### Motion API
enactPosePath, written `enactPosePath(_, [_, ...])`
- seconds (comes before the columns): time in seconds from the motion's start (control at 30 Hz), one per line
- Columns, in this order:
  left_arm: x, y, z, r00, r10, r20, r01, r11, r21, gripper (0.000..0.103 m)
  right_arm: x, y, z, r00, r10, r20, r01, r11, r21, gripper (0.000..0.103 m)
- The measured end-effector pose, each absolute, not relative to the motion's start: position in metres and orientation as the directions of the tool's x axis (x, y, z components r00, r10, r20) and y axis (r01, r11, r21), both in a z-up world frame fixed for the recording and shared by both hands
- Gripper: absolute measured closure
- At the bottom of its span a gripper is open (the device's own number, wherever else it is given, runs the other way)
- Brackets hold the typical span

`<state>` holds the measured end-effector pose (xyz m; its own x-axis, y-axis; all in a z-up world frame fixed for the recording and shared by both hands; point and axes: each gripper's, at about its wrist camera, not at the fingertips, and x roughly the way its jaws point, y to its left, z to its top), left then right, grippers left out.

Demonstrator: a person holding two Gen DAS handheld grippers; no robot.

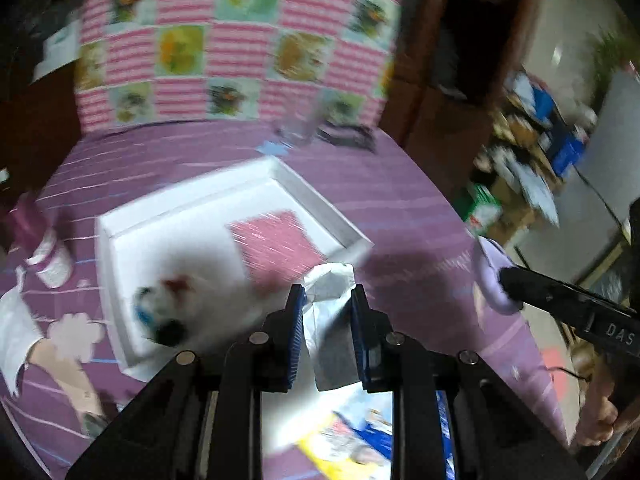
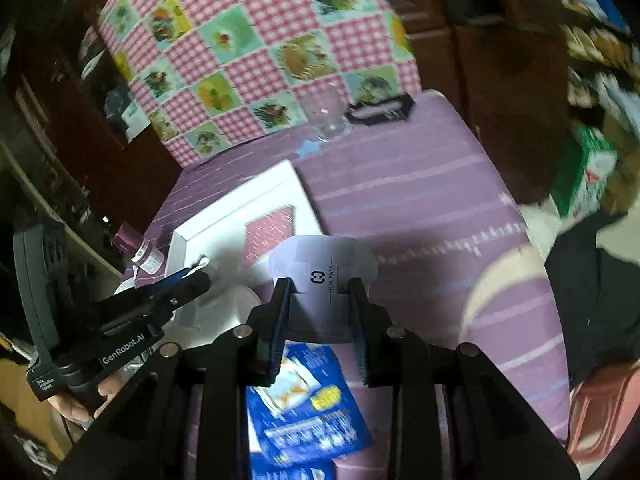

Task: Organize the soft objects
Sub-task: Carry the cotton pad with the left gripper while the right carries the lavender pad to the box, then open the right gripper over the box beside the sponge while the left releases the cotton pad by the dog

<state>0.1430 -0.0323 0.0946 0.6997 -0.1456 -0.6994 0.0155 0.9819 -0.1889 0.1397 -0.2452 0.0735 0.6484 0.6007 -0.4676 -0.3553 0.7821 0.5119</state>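
My left gripper [image 1: 327, 300] is shut on a white crumpled soft sheet [image 1: 328, 320] and holds it over the near edge of a white tray [image 1: 280, 168]. In the tray lie a pink cloth [image 1: 276, 248] and a white plush toy [image 1: 172, 308] with dark and blue marks. My right gripper [image 2: 320, 292] is shut on a pale lavender soft pouch [image 2: 324, 284] with printed lettering, held above the purple tablecloth right of the tray [image 2: 236, 200]. The left gripper [image 2: 188, 276] shows in the right wrist view; the right gripper and pouch [image 1: 490, 276] show in the left wrist view.
A blue snack packet [image 2: 304, 412] lies on the purple cloth [image 2: 420, 200] under my grippers. A clear glass [image 2: 330, 116] and a dark tray [image 2: 380, 112] stand at the far edge. A purple-capped bottle [image 1: 48, 256] stands left of the tray. A checkered chair back [image 1: 240, 40] rises behind.
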Motion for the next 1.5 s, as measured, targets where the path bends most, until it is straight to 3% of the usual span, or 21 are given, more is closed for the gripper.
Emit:
enactPosePath(0.37, [0.148,0.074,0.075,0.726,-0.096,-0.681,-0.199,0.918,-0.342,0.082,0.196,-0.153,0.089,0.602,0.685,-0.411,-0.515,0.726,0.456,0.073])
enactPosePath(0.47, [0.153,0.081,0.064,0.71,-0.072,-0.7,-0.224,0.92,-0.321,0.082,0.212,-0.13,0.084,0.606,0.659,-0.445,-0.54,0.752,0.379,0.072])
enactPosePath(0.73, [0.166,0.065,0.039,0.702,-0.127,-0.701,-0.147,0.937,-0.317,0.082,0.248,-0.113,0.049,0.619,0.619,-0.485,-0.518,0.785,0.34,0.071])
enactPosePath(0.93, [0.18,0.045,0.023,0.671,-0.049,-0.74,-0.163,0.963,-0.212,0.082,0.255,-0.116,0.03,0.604,0.598,-0.526,-0.504,0.799,0.329,0.066])
enactPosePath(1.1, [0.174,0.053,0.023,0.685,-0.04,-0.727,-0.195,0.952,-0.237,0.081,0.259,-0.127,0.031,0.59,0.628,-0.507,-0.472,0.778,0.414,0.059])
enactPosePath(1.2, [0.172,0.053,0.024,0.683,-0.046,-0.728,-0.195,0.95,-0.243,0.071,0.256,-0.134,0.033,0.577,0.666,-0.473,-0.473,0.745,0.471,0.05])
enactPosePath(1.3, [0.169,0.05,0.028,0.699,-0.036,-0.714,-0.189,0.954,-0.232,0.05,0.251,-0.137,0.042,0.6,0.664,-0.446,-0.471,0.744,0.474,0.039])
enactPosePath(1.37, [0.166,0.048,0.033,0.715,-0.004,-0.699,-0.2,0.957,-0.209,0.036,0.246,-0.136,0.048,0.617,0.65,-0.444,-0.471,0.757,0.453,0.038])
enactPosePath(1.5, [0.163,0.046,0.038,0.726,0.012,-0.687,-0.201,0.96,-0.196,0.033,0.242,-0.135,0.056,0.628,0.636,-0.448,-0.48,0.77,0.42,0.038])
